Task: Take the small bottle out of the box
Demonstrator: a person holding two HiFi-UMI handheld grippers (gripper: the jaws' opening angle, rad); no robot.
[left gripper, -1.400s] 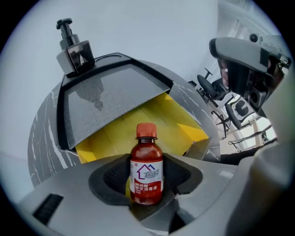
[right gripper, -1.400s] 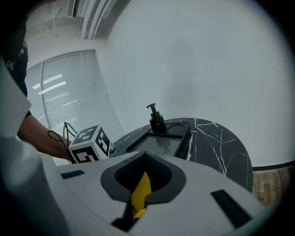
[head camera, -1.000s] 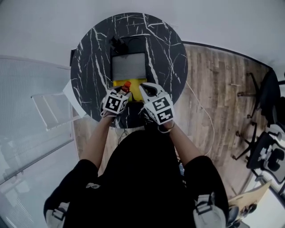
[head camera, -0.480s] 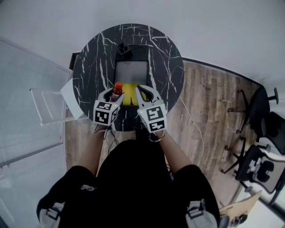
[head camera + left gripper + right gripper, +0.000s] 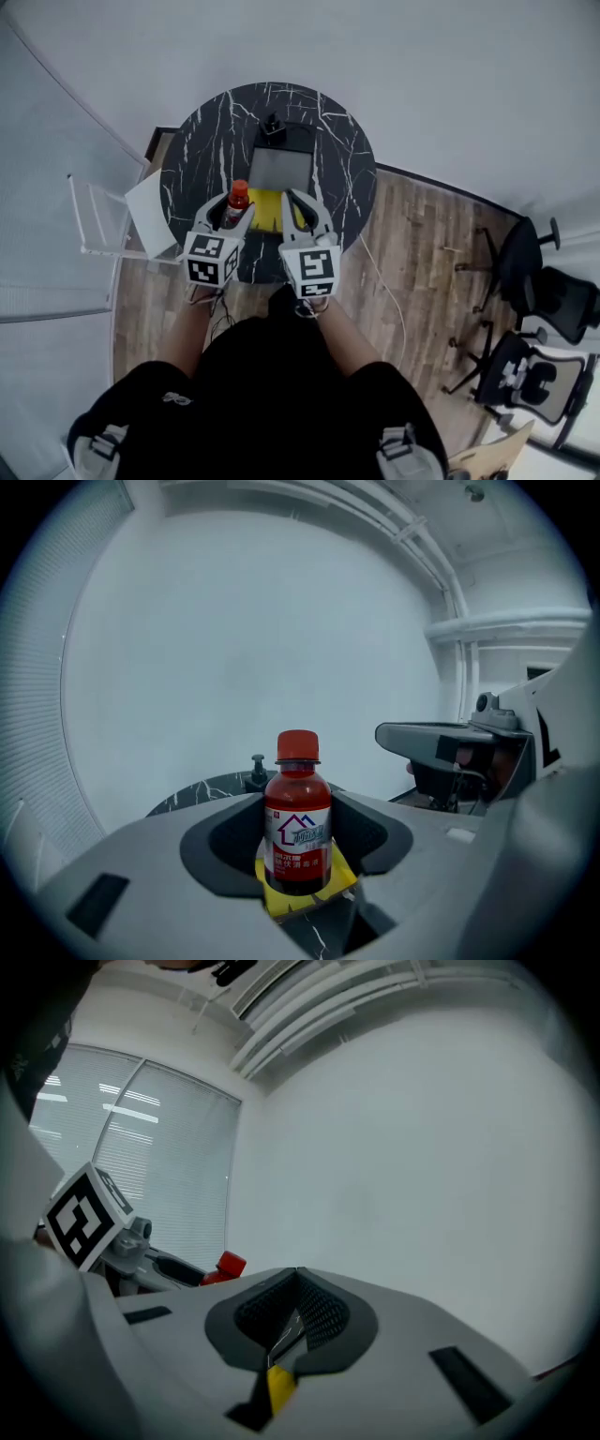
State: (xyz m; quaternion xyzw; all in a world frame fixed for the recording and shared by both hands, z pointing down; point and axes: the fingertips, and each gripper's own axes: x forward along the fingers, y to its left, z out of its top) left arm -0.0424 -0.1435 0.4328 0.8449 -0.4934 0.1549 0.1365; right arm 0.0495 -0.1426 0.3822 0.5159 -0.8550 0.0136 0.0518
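The small bottle [image 5: 236, 199], red liquid under an orange-red cap, stands upright between the jaws of my left gripper [image 5: 228, 208], which is shut on it, left of the box. In the left gripper view the bottle [image 5: 297, 822] fills the jaw gap, its white label facing me, with a yellow flap [image 5: 314, 892] below it. The box [image 5: 278, 169] lies on the round black marble table [image 5: 197, 159], grey inside with a yellow flap [image 5: 265, 208] toward me. My right gripper [image 5: 298, 208] is shut on a thin edge of that flap [image 5: 278, 1384].
A small black object [image 5: 273, 125] sits on the table behind the box. A white panel [image 5: 150, 211] and a clear chair [image 5: 98, 220] stand left of the table. Office chairs [image 5: 525, 267] are on the wooden floor to the right. A cable [image 5: 394, 300] trails there.
My left gripper has carried the bottle leftward, from over the yellow flap to beside the box. The right gripper has stayed on the flap. The head view has shifted.
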